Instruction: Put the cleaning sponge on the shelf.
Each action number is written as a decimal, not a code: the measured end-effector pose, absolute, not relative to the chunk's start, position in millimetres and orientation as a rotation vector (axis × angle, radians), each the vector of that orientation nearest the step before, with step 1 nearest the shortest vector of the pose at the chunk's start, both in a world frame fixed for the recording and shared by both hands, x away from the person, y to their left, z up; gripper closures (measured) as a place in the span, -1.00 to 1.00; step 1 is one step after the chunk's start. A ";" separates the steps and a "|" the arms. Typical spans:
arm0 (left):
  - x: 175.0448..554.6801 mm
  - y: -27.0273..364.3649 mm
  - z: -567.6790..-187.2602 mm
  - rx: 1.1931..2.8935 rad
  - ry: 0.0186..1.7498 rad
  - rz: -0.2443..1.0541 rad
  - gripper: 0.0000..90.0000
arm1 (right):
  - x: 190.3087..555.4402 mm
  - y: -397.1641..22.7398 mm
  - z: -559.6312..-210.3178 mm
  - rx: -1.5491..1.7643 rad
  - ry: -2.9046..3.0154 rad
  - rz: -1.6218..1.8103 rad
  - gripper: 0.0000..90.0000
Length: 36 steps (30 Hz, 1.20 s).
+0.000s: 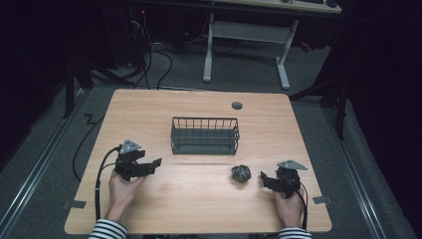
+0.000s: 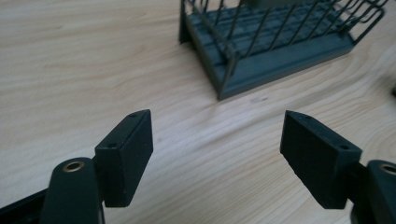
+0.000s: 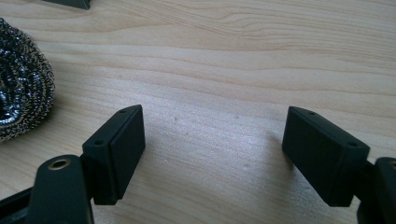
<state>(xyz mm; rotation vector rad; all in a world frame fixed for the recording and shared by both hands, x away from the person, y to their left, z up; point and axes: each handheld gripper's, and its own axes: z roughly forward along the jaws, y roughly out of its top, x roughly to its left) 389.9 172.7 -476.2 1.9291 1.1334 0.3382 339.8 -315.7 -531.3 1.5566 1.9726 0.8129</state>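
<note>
- Steel scourer (image 1: 241,174): dark shiny wire ball on the bare wood, in front of the basket's right end, apart from it. Also at the left edge of the right gripper view (image 3: 21,79).
- Right gripper (image 1: 267,180): nearest to the scourer, just to its right, not touching. Jaws spread wide with nothing between them, low over the table in its own view (image 3: 212,154).
- Left gripper (image 1: 152,167): well apart from the scourer, on the table's left side. Jaws also wide apart and holding nothing (image 2: 217,156), aimed toward the basket's near corner.
- Wire basket (image 1: 204,135): dark grey, mid-table, upright, nothing in it that I can see. Close up in the left gripper view (image 2: 275,42).
- Table (image 1: 199,209): light wood, round grommet hole (image 1: 237,105) near the far edge.
- Likely job: scourer into basket, not begun.
- Risks, my guess: springy coils may squash and slip out of a shallow pinch; jaws coming in from the side may push the ball along instead of closing round it; loose wire may snag on the basket rim at release.
- No readable brand, label or writing anywhere.
</note>
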 end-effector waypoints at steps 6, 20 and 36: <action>401.8 161.5 -452.2 1.917 1.079 0.304 -0.39 | 339.5 -315.6 -531.2 1.554 1.976 0.813 -0.52; 426.8 140.3 -429.5 1.892 1.042 0.264 -0.38 | 339.3 -315.4 -531.2 1.552 1.979 0.815 -0.52; 452.9 125.2 -440.1 1.898 1.127 0.282 -0.31 | 339.2 -315.4 -531.2 1.550 1.982 0.817 -0.52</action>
